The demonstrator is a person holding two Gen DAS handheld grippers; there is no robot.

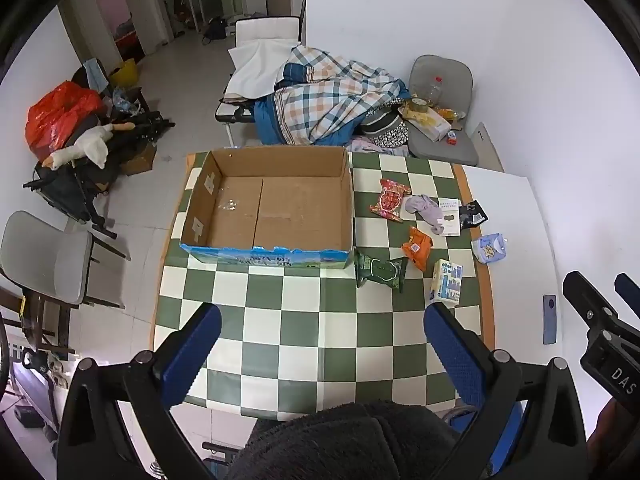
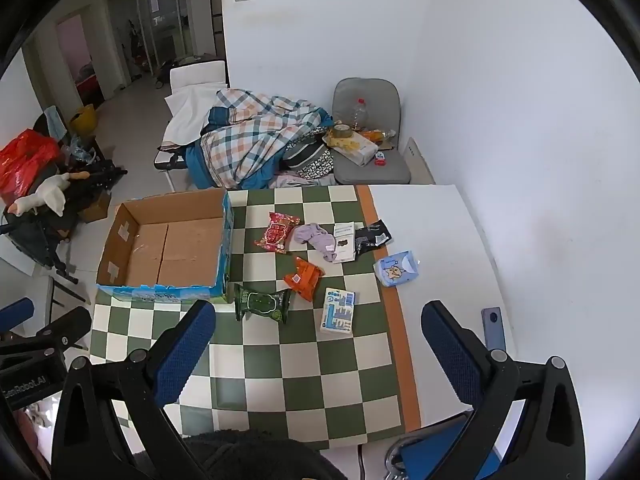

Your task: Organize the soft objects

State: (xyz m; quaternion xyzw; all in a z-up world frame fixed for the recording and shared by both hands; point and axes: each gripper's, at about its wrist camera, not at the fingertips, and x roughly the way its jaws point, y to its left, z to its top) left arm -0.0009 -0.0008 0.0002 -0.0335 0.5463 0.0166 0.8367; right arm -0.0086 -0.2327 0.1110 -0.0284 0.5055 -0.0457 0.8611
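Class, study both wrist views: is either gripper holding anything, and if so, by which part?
Nothing is held. The left gripper and right gripper are both open above the checkered table, with only air between their fingers.

Each hand-held gripper (image 1: 322, 344) has black arms (silver screws) and textured blue pads (image 2: 184, 354).

I see the table (image 2: 440, 240) with a green-and-white checked cloth (image 2: 296, 376). On it, left of centre in the right wrist view, sits an open cardboard box (image 2: 168, 248). Right of it lie a red packet (image 2: 277, 232), a lilac cloth (image 2: 316, 238), an orange packet (image 2: 303, 278), a green packet (image 2: 262, 303), a white-blue carton (image 2: 339, 310) and (on the bare white edge) a phone (image 2: 493, 328).
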